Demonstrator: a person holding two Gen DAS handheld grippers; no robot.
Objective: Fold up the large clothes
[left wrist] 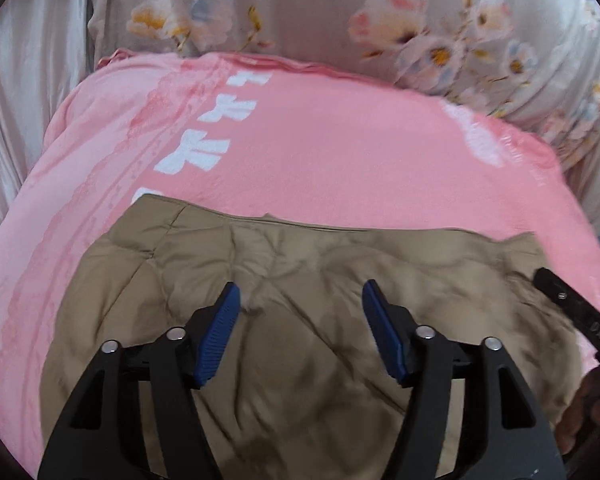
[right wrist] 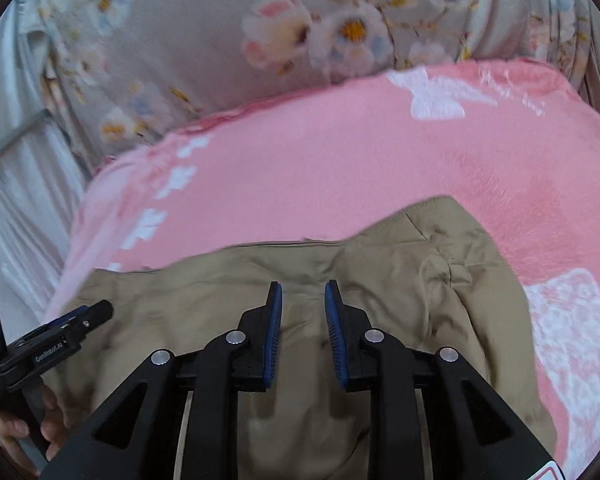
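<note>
left gripper [left wrist: 300,300]: jaws sitting wide apart with nothing between them, hovering over the tan jacket [left wrist: 292,320], which is lying right under and ahead of the fingertips

right gripper [right wrist: 303,300]: jaws standing a bit apart, narrower than the left, not pinching any cloth either

jacket spot: it's resting bunched on the pink blanket [left wrist: 340,140], far edge just beyond both sets of tips, floral bedding [right wrist: 180,40] further out

what's worrying me: puffy quilted fabric is probably springing back, so the fold could be flopping open with nobody holding it

other risk: the blanket is looking soft, so a low pinch might be grabbing blanket along with jacket

crowding: the grippers are working close together, might be bumping
</note>
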